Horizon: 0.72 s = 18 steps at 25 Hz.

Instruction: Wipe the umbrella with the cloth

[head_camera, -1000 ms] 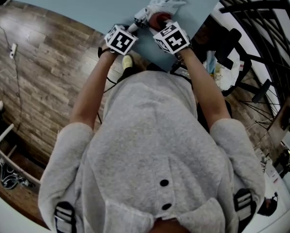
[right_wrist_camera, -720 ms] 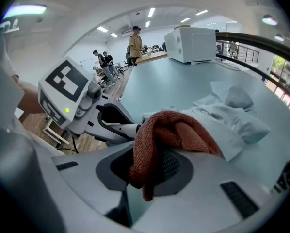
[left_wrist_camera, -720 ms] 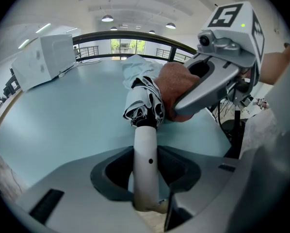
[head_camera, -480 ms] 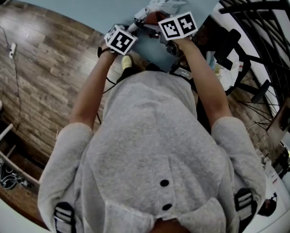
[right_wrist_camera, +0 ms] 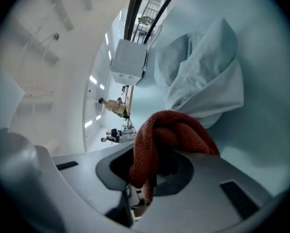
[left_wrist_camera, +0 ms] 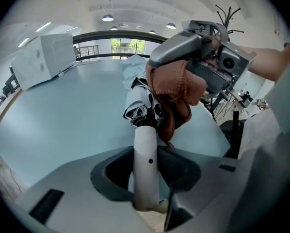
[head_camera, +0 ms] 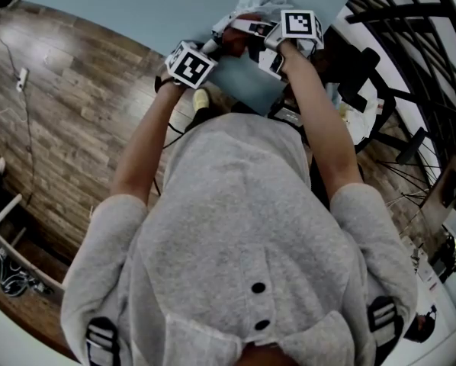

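In the left gripper view the folded umbrella's white handle [left_wrist_camera: 146, 164] runs up between the jaws of my left gripper [left_wrist_camera: 146, 181], which is shut on it. Its bunched black-and-white canopy [left_wrist_camera: 141, 103] sticks out beyond the handle over the pale blue table [left_wrist_camera: 62, 120]. My right gripper [left_wrist_camera: 203, 62] comes in from the right, shut on a rust-red cloth [left_wrist_camera: 174, 93] that lies against the canopy. In the right gripper view the cloth [right_wrist_camera: 169, 135] bulges out of the right gripper [right_wrist_camera: 152, 174]. In the head view both grippers, left [head_camera: 213, 43] and right [head_camera: 251, 33], meet at the table's near edge.
A crumpled pale blue sheet [right_wrist_camera: 203, 76] lies on the table just beyond the umbrella. A white box [left_wrist_camera: 43, 57] stands further back on the table. A black metal rack [head_camera: 411, 67] is to the right. Wooden floor [head_camera: 68, 90] lies to the left.
My right gripper has rolled over and lifted up and to the right, carrying the cloth along the umbrella. The left gripper and the handle have stayed put.
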{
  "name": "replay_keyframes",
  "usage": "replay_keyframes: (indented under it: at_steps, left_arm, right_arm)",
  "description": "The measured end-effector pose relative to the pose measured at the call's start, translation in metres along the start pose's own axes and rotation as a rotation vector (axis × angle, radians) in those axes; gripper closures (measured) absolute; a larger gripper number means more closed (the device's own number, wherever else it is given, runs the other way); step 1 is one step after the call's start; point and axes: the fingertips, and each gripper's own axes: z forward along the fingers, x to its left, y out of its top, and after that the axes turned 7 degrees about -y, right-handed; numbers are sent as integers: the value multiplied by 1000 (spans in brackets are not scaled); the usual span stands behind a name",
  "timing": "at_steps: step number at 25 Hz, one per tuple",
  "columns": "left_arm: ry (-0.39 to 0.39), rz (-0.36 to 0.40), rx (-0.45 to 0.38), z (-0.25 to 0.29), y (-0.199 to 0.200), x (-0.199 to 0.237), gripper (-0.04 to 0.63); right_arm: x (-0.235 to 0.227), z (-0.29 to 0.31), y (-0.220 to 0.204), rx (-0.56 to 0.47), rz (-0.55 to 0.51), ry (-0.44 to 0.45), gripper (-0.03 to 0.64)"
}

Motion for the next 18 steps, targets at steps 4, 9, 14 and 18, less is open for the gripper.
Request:
replay_keyframes:
  at_steps: [4,9,14,18]
  left_arm:
    - [2,-5,6,0,-2,0,438]
    - [2,-5,-1,-1,0,0,438]
    - [7,-7,2,-1,-1,1,438]
    - [5,-9,2,0,0,2,437]
  right_arm:
    - [-7,-8,12,-56,106,-4,540]
    - [-9,-15,23,-90,135,-12,540]
    - [-12,-17,29,-107,138,-20,540]
    - [-13,-19,33,-114,137,-30,540]
